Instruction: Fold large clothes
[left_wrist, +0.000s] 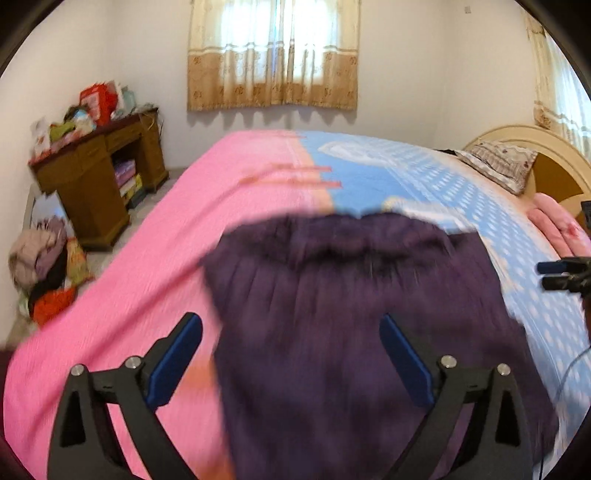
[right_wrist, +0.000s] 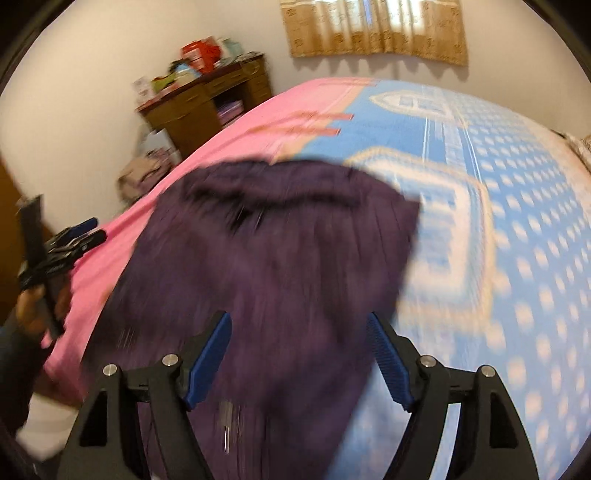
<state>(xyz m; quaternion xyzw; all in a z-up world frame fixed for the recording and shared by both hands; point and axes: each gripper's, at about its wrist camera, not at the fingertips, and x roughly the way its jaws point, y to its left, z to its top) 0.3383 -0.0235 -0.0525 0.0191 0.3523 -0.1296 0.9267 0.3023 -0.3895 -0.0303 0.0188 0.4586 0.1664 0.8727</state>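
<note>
A dark purple garment lies spread on the bed, its gathered band at the far end; the picture of it is blurred. My left gripper hovers over its near left part, jaws wide apart and nothing pinched between the blue pads. In the right wrist view the same purple garment lies under my right gripper, which is also open with no cloth between its pads. Each gripper shows in the other's view: the right gripper at the right edge, the left gripper at the left, held by a hand.
The bed cover is pink on the left and blue with pale dots on the right. A pillow and headboard lie far right. A cluttered wooden desk and a clothes pile stand left of the bed.
</note>
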